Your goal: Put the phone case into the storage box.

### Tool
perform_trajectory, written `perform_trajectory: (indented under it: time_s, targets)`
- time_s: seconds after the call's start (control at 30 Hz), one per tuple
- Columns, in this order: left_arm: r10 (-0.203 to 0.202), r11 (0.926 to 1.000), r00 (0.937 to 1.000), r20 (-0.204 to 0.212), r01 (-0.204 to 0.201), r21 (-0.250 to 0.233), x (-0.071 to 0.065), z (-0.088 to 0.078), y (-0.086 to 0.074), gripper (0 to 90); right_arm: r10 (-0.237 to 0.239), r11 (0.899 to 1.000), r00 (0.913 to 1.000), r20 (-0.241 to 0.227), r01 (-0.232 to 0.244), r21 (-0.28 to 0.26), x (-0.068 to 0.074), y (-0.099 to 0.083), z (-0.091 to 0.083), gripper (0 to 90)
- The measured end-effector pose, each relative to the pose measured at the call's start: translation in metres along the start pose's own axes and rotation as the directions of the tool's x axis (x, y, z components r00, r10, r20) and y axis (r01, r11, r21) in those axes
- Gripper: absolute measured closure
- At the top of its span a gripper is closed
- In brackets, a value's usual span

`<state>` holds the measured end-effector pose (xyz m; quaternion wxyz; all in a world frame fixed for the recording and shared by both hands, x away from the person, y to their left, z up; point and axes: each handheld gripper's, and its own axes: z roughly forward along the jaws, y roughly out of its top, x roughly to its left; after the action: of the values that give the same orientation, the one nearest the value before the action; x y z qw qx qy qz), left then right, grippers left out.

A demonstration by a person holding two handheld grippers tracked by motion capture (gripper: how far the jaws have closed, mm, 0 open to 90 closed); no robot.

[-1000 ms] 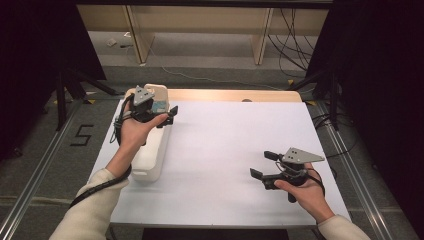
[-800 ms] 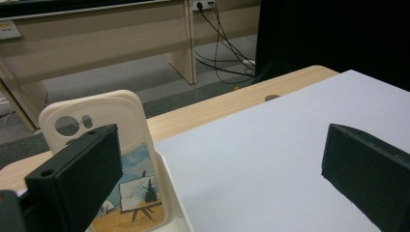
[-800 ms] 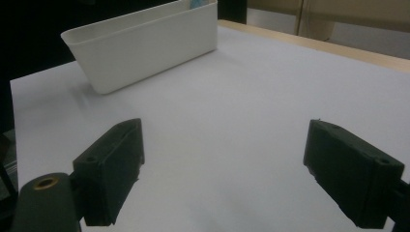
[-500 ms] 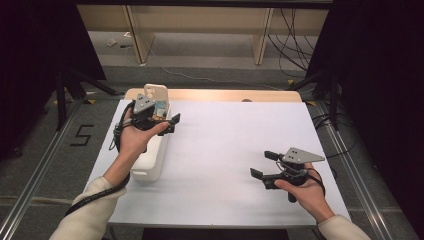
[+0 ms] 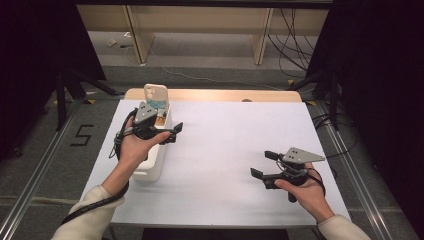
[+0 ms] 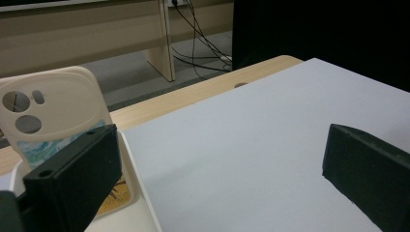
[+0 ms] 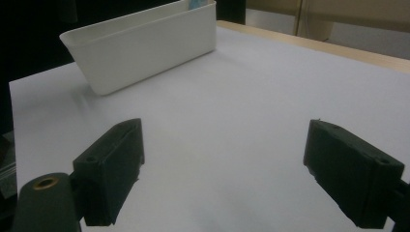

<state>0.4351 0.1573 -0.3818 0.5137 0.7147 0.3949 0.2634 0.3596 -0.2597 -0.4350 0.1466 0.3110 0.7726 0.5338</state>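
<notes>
A cream phone case (image 5: pixel 154 94) with camera cut-outs stands upright in the far end of a white bin (image 5: pixel 148 167) at the table's left side. Seen from the left gripper view, the phone case (image 6: pixel 48 108) leans up behind the left jaw, apart from it. My left gripper (image 5: pixel 172 134) hovers over the bin's right rim, just nearer than the case, and is open with nothing between its jaws (image 6: pixel 220 183). My right gripper (image 5: pixel 263 164) is held low over the near right of the white table top (image 5: pixel 230 125), open and empty (image 7: pixel 222 174), pointing toward the bin (image 7: pixel 145 48).
A strip of bare wood (image 5: pixel 215 95) runs along the table's far edge. Beyond it are the legs of a wooden bench (image 5: pixel 262 37) and loose cables (image 5: pixel 295 30) on the floor. Metal rails (image 5: pixel 350 165) flank the table.
My left gripper has drawn back from the bin's far end toward the person and a little down, which uncovers the upright phone case. The right gripper has kept still.
</notes>
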Motion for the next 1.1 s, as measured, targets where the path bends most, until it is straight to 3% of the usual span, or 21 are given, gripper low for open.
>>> perform_trajectory:
  time_s: [0.73,1.1]
  targets:
    - [0.035,0.9994,0.9982,0.05,-0.034,-0.007,-0.012,-0.009,-0.019,0.0,-0.001,1.0,1.0,0.0,0.001,0.001,0.0,0.0,0.0,15.5]
    - [0.029,0.9996,0.9976,0.063,-0.029,-0.003,-0.014,-0.016,-0.024,0.0,-0.001,1.0,1.0,-0.002,0.001,0.0,0.0,0.0,0.0,15.5]
